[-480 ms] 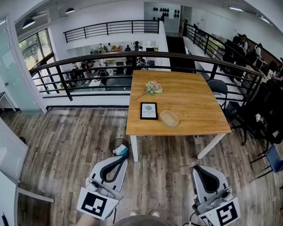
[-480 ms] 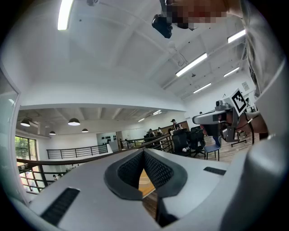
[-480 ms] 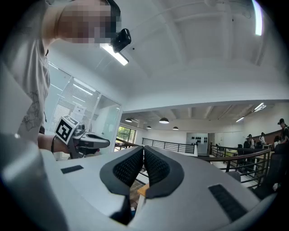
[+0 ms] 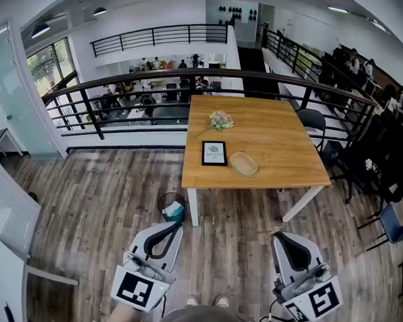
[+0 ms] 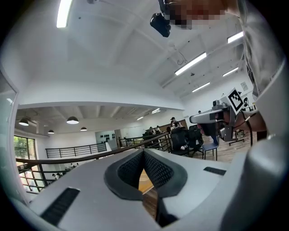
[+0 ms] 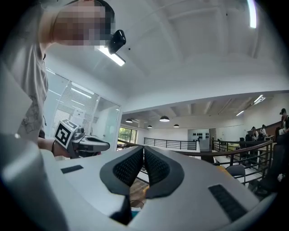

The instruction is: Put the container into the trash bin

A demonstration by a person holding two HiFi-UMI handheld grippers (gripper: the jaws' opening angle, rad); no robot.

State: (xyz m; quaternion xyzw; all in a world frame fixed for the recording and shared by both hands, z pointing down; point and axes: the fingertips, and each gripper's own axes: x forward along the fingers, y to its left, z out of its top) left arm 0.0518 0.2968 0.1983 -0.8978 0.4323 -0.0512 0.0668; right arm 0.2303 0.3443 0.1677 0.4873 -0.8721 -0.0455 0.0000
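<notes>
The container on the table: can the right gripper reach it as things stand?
Probably not yet. The right gripper hangs well short of the table, jaws shut. Nothing blocks the container near the front edge, though.

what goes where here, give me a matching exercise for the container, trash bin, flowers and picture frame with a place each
1 container
2 trash bin
3 flowers
4 picture frame

A on the floor by a leg of the table
B far part of the table top
C just right of the picture frame
D just left of the container

Pairs: 1-C, 2-A, 3-B, 4-D
</notes>
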